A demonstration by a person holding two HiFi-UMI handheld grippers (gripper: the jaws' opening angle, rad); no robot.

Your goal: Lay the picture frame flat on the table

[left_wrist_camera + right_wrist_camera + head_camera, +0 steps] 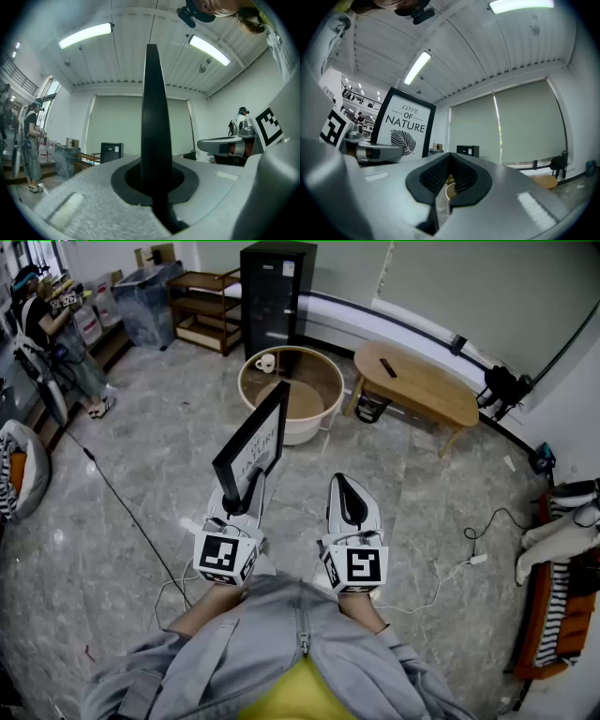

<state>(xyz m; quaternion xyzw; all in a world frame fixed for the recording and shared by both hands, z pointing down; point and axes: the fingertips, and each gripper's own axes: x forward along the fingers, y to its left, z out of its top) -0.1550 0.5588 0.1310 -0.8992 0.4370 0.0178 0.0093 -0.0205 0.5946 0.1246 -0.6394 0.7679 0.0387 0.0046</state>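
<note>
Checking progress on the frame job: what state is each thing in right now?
picture frame: upright, in the air, not laid on any table.
left tongs: shut on the picture frame's lower edge.
right tongs: shut, empty.

The picture frame [253,442] stands in the left gripper [237,504], right gripper [349,495] beside it, round table [307,432] beyond.

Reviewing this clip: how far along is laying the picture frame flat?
Done: the left gripper is shut on the picture frame by its lower edge. In hand: the frame stands upright in the air over the floor, short of the round table. Left: reach a table, tip it flat, release. The right gripper is shut, empty.
</note>
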